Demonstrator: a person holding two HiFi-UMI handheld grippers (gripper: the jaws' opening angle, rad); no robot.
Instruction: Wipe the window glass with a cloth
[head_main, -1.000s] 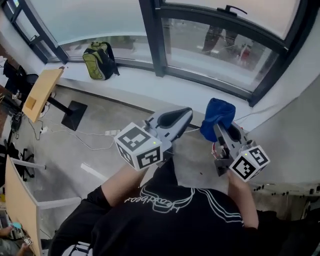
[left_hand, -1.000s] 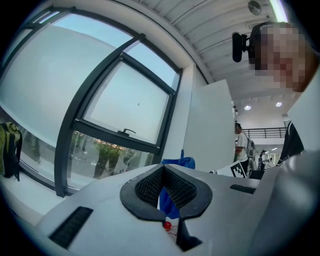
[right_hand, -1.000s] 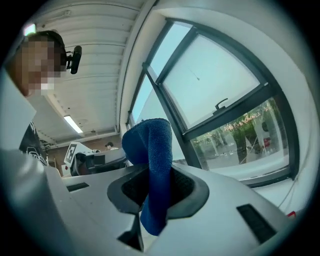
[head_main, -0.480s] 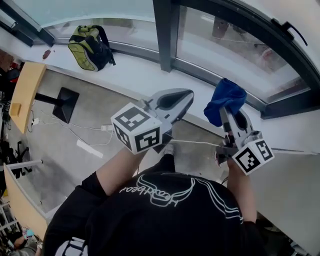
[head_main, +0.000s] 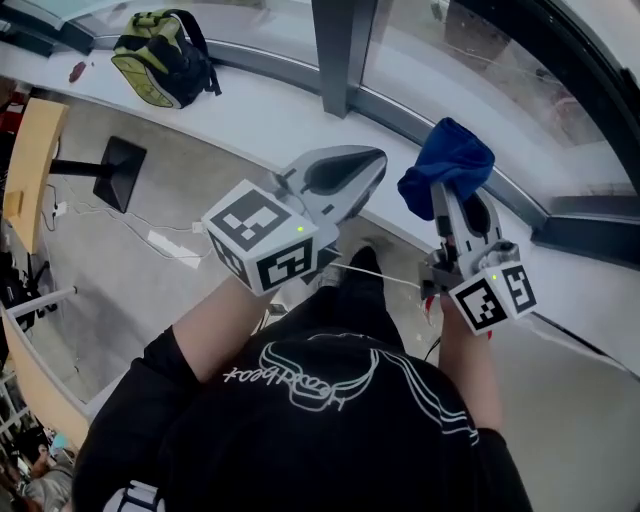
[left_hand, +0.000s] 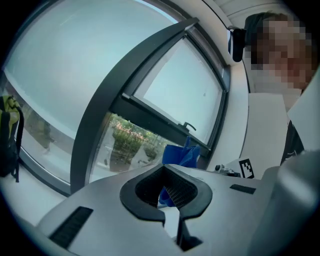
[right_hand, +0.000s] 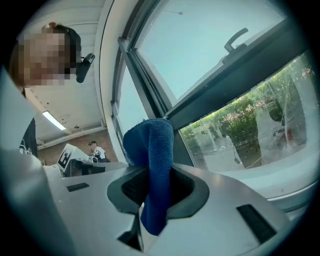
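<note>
A big window glass (head_main: 480, 70) runs above a white ledge (head_main: 270, 115). The blue cloth (head_main: 447, 165) is up near the glass, pinched tight in the right gripper (head_main: 458, 215). The left gripper (head_main: 372, 165) is beside it, jaws closed with nothing in them. A green backpack (head_main: 160, 68) sits on the ledge, far to the left.

Office-like room: desks (head_main: 28, 165), power strip (head_main: 172, 244), big windows (head_main: 470, 60).
</note>
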